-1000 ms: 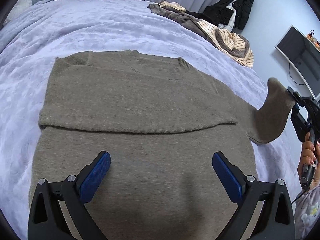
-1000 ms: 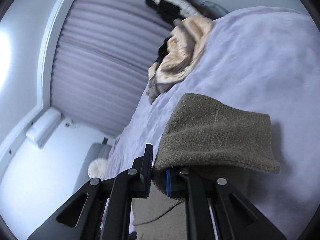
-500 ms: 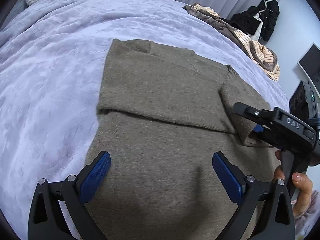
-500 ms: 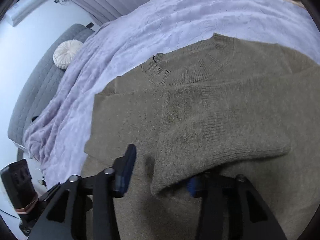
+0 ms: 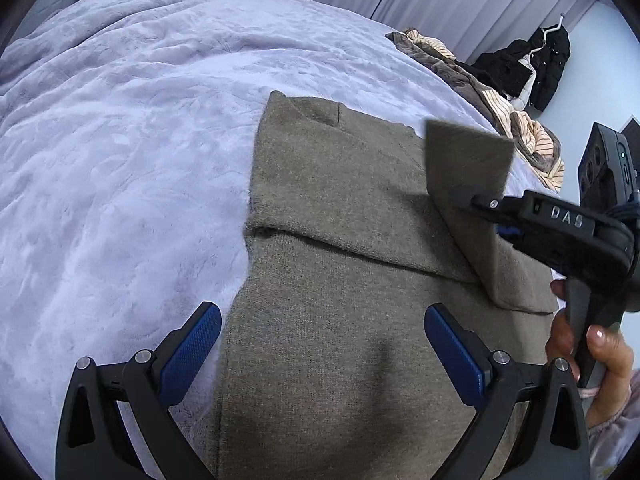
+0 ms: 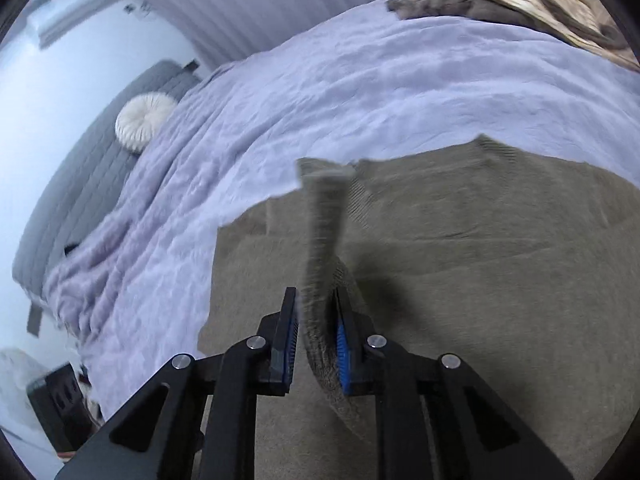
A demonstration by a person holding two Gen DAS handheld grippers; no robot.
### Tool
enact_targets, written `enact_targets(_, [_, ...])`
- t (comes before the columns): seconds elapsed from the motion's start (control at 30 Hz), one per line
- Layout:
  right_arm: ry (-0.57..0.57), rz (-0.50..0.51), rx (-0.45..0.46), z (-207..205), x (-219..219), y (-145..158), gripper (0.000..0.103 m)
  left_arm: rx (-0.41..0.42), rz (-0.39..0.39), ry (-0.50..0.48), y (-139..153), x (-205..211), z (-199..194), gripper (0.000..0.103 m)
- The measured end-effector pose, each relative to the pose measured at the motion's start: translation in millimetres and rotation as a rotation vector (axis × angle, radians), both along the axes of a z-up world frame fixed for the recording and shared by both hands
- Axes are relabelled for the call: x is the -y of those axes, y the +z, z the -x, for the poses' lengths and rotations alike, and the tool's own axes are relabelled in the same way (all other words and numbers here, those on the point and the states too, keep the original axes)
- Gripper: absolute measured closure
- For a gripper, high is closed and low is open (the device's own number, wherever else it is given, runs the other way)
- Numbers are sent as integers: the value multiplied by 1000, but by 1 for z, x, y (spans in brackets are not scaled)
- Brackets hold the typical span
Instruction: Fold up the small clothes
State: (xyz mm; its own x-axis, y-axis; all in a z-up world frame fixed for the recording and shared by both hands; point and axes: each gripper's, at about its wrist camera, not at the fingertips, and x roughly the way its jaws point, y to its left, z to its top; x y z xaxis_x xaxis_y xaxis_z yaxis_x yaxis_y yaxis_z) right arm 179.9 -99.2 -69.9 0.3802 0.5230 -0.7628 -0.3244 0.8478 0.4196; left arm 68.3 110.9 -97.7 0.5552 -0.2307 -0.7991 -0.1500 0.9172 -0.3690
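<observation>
An olive-brown knit sweater [image 5: 340, 184] lies flat on the lilac bedspread [image 5: 140, 140], its left sleeve folded across the chest. My left gripper [image 5: 320, 312] hovers open over the sweater's lower body with nothing between its blue pads. My right gripper [image 6: 316, 296] has the other sleeve [image 6: 324, 208] between its pads, and its jaws are closing on it. The sleeve stands upright above the sweater's [image 6: 480, 260] chest. In the left wrist view the right gripper [image 5: 472, 200] comes in from the right, with the sleeve's cuff [image 5: 468, 156] sticking up past its finger.
A heap of striped and brown clothes [image 5: 500, 108] lies at the bed's far right edge. Dark coats [image 5: 536, 68] hang by the wall. A round white cushion [image 6: 144, 120] rests at the headboard. A person's hand [image 5: 592, 348] grips the right tool's handle. A black box [image 5: 604, 168] stands at the right.
The right gripper carried the sleeve from out at the side in over the sweater's chest. Half a second ago the sleeve was draped over one finger; now it stands upright between the pads. The left gripper shifted left.
</observation>
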Motion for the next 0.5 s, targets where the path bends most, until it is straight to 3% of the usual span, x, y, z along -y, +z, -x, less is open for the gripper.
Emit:
enact_targets(0.03, [18, 18, -7, 7, -4, -3, 61, -2, 6, 0, 0, -1, 0, 1])
enact_targets(0.1, [23, 9, -23, 17, -1, -9, 51, -8, 23, -6, 0, -2, -2, 1])
enact_targets(0.33, [-158, -146, -98, 52, 103, -6, 50, 21, 99, -109, 10, 18, -43, 1])
enact_targets(0.5, [-317, -213, -125, 83, 180, -10, 48, -72, 144, -169, -1, 36, -90, 1])
